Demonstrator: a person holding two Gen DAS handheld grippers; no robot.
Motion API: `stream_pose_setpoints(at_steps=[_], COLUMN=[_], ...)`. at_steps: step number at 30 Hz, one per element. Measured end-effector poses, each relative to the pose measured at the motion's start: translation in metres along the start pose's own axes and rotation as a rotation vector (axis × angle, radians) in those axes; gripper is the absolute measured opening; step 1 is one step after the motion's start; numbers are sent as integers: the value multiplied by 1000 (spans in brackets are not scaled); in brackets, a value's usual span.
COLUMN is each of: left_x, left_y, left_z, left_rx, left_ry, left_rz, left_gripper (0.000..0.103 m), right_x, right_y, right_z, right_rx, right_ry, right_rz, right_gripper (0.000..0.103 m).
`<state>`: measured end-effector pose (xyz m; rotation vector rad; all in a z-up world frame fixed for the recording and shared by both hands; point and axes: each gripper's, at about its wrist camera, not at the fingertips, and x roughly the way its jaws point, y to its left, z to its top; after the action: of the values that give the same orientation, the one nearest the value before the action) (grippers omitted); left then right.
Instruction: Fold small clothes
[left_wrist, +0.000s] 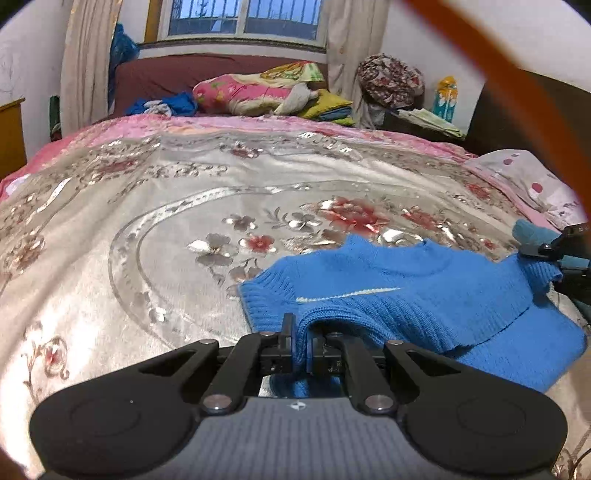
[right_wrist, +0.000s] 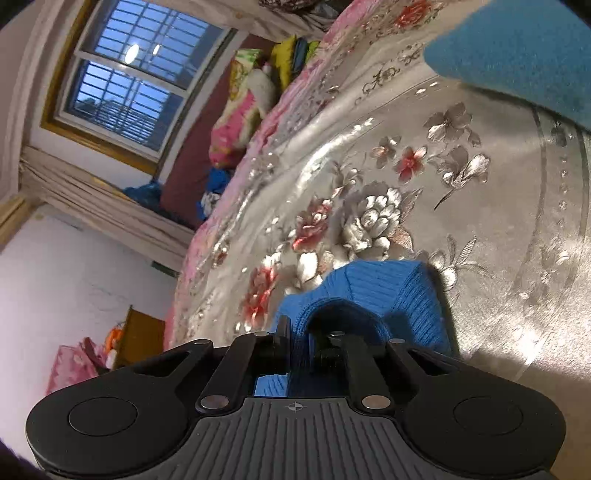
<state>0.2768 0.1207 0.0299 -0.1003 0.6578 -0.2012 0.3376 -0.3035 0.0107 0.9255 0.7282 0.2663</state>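
Note:
A small blue knit sweater (left_wrist: 406, 295) with a white stripe on its chest lies on the flowered bedspread (left_wrist: 184, 221), partly lifted at two places. My left gripper (left_wrist: 301, 332) is shut on a fold of its ribbed edge at the near side. In the right wrist view, which is rolled sideways, my right gripper (right_wrist: 306, 339) is shut on another ribbed part of the sweater (right_wrist: 369, 295), which bulges up between the fingers. From the left wrist view the right gripper (left_wrist: 554, 251) shows at the far right edge, on the sweater's corner.
The silver and pink bedspread (right_wrist: 480, 221) spreads wide to the left and ahead. Pillows and folded bedding (left_wrist: 258, 88) pile up at the headboard under a window. A teal sleeve (right_wrist: 517, 62) crosses the upper right. An orange strap (left_wrist: 517, 92) arcs across the lens.

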Motion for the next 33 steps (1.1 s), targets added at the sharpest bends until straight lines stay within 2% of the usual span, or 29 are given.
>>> stream_pose_setpoints(at_steps=[5, 10, 14, 21, 23, 27, 33], left_x=[2, 15, 20, 21, 23, 26, 30], left_y=[9, 14, 30, 53, 58, 57, 71], left_z=[15, 20, 19, 22, 22, 22, 19], left_rx=[-82, -129, -271, -476, -534, -541, -647], left_ry=[-3, 14, 35, 19, 18, 20, 14], left_rz=[-28, -16, -56, -123, -141, -107, -89], left_gripper=[15, 15, 15, 15, 15, 15, 16], right_x=[-5, -1, 1, 2, 2, 3, 2], right_y=[-2, -4, -7, -3, -2, 0, -2], right_z=[2, 9, 12, 18, 19, 22, 22], right_rx=[-10, 11, 23, 30, 33, 28, 17], right_ry=[-5, -13, -9, -22, -30, -29, -28], right_rz=[-22, -41, -45, -35, -36, -33, -44], right_gripper=[12, 13, 24, 27, 35, 36, 36])
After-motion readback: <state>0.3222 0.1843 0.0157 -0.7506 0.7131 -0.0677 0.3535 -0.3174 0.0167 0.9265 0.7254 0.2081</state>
